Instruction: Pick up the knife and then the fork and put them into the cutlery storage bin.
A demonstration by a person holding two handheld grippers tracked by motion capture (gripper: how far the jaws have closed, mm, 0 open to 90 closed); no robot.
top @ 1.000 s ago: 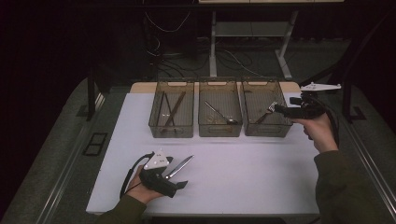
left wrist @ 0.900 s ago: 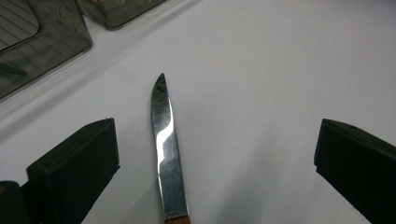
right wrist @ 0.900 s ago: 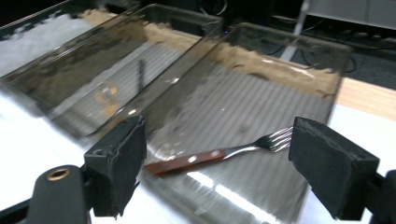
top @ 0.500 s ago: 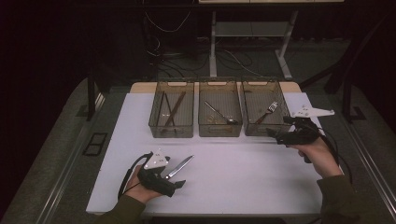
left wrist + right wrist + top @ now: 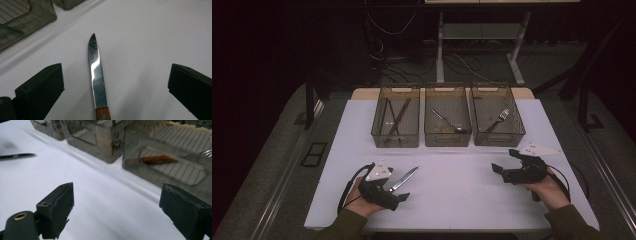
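A knife with a steel blade and a wooden handle lies on the white table, front left. My left gripper rests over it, jaws wide apart on either side of the blade and not touching it. In the high view the knife points up and to the right from the left gripper. My right gripper is low over the table's front right, facing the bins. Its jaws have just been opening, and nothing lies between them.
Three smoky clear bins stand in a row at the back: the left bin holds long dark utensils, the middle bin a spoon, the right bin a fork with an orange handle.
The right hand has come down and toward the front from beside the right bin to the table's front right. The left hand and the knife have not moved.
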